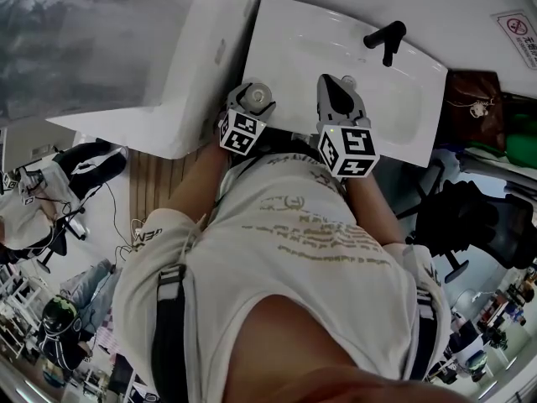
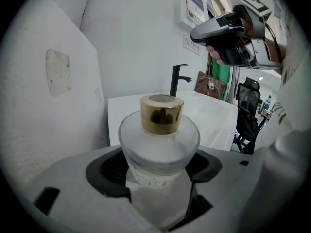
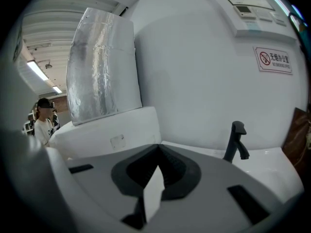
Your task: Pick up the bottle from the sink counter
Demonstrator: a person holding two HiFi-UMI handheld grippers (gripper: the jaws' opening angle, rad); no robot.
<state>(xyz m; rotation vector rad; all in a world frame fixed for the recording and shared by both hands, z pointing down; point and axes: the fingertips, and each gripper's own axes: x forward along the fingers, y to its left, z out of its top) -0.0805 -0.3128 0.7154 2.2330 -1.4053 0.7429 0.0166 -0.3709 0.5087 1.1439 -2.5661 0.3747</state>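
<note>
A frosted glass bottle [image 2: 159,140] with a gold cap stands upright between the jaws of my left gripper [image 2: 160,181], which is shut on its body. In the head view the left gripper [image 1: 250,99] is held up off the counter, at the near left corner of the white sink [image 1: 294,49], and the bottle's round top [image 1: 255,96] shows between its jaws. My right gripper [image 1: 337,89] hovers beside it over the sink's front edge. In the right gripper view, the right gripper [image 3: 154,181] is shut, with nothing between its jaws.
A black faucet [image 1: 384,39] stands at the back of the sink and also shows as the faucet [image 3: 236,142]. A white panel [image 1: 180,74] rises left of the sink. A brown bag [image 1: 470,99] and a black chair [image 1: 470,217] stand to the right. A person [image 3: 43,118] stands far left.
</note>
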